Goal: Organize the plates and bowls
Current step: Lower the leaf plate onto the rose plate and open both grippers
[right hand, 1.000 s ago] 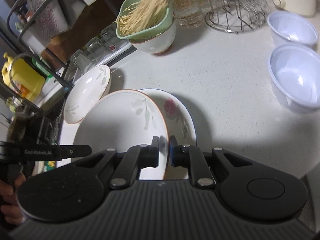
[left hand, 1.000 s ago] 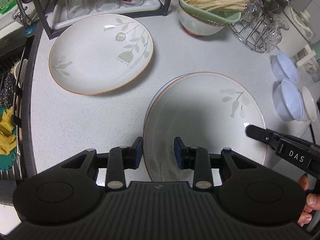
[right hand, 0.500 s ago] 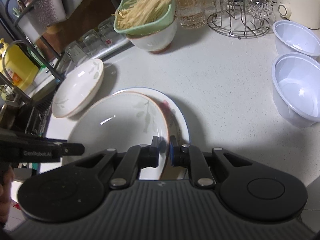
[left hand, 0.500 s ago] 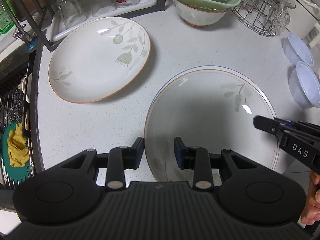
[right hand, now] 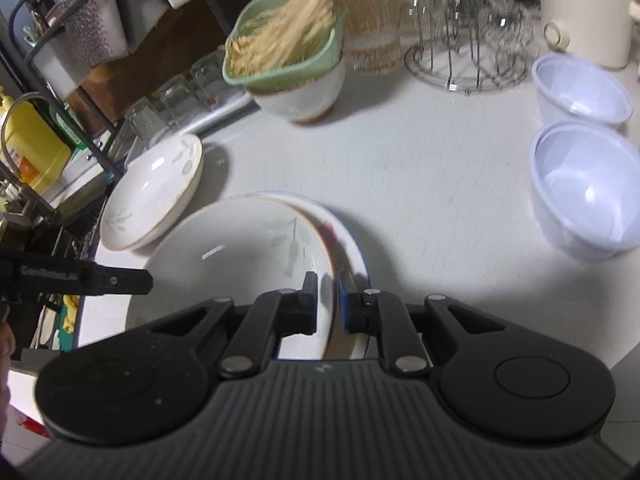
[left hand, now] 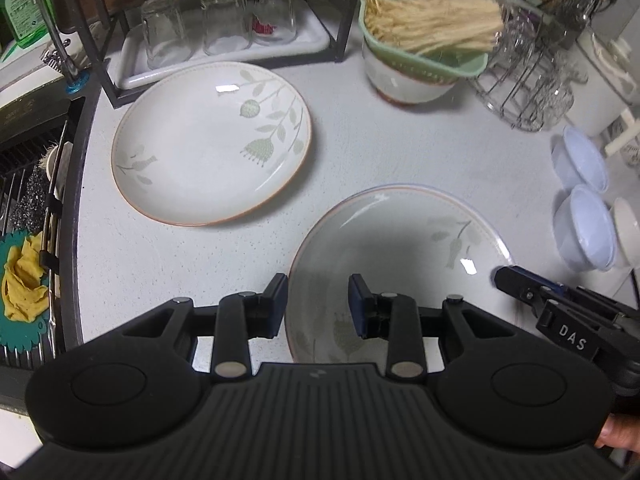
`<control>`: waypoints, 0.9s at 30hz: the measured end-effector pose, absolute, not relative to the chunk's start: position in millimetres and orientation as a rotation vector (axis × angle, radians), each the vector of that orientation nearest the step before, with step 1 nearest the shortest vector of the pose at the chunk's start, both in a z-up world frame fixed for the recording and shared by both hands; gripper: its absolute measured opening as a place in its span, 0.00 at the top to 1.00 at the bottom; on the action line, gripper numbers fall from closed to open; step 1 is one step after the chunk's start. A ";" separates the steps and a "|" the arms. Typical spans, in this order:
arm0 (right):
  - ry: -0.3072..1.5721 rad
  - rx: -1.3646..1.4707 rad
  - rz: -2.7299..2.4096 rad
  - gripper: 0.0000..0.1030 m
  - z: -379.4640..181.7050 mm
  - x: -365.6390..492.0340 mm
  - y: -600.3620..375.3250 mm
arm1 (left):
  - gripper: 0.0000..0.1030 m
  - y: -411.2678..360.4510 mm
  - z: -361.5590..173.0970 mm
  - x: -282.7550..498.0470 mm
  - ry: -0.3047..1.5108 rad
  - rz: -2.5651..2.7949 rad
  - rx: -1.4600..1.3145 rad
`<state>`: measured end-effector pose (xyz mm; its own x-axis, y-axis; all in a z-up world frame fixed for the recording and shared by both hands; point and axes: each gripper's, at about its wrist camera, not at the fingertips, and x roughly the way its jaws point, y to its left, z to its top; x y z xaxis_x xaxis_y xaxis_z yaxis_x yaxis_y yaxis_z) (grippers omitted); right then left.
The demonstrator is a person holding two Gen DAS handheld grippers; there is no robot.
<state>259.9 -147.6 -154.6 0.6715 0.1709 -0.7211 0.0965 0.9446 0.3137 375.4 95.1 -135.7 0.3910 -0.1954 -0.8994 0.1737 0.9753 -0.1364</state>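
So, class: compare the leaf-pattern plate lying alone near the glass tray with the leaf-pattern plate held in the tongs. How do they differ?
The lone plate lies flat on the counter; the held plate sits over a blue-rimmed plate. The lone plate is untouched; the held plate's rim is pinched by the right tongs, while the left tongs straddle its other edge without pressing. Both are off-white with orange rims and green leaf prints.

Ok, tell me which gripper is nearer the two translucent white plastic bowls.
Right. The right gripper, shut on the leaf-patterned plate's rim, sits on the side toward the plastic bowls; the left gripper straddles that plate's opposite rim.
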 end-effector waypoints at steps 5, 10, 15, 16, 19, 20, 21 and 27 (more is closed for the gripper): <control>0.798 0.331 0.052 0.86 -137.0 255.9 -149.1 | 0.64 98.0 -112.6 362.4 1.092 -0.248 -0.061; 0.747 0.315 0.066 0.86 -112.8 246.5 -149.3 | 0.63 100.9 -93.6 346.2 1.036 -0.264 -0.067; 0.707 0.335 0.079 0.86 -95.3 239.5 -153.9 | 0.63 103.9 -78.7 331.2 0.997 -0.269 -0.052; 0.699 0.337 0.084 0.86 -92.4 238.3 -155.0 | 0.63 104.4 -75.1 328.2 0.990 -0.271 -0.057; 0.676 0.332 0.088 0.86 -81.8 233.0 -156.6 | 0.63 103.1 -63.9 319.0 0.963 -0.271 -0.050; 0.669 0.329 0.092 0.86 -77.9 230.6 -156.6 | 0.63 102.5 -60.3 315.9 0.955 -0.273 -0.050; 0.662 0.326 0.097 0.86 -73.4 227.5 -156.5 | 0.63 101.8 -56.5 313.2 0.947 -0.278 -0.053; 0.600 0.311 0.114 0.86 -48.8 207.6 -158.5 | 0.63 101.2 -37.9 290.7 0.871 -0.284 -0.075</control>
<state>207.6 -158.5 -48.8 0.8208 0.1947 -0.5370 -0.0153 0.9473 0.3201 290.7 101.2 -37.9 0.6093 -0.2759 -0.7433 0.2154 0.9598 -0.1797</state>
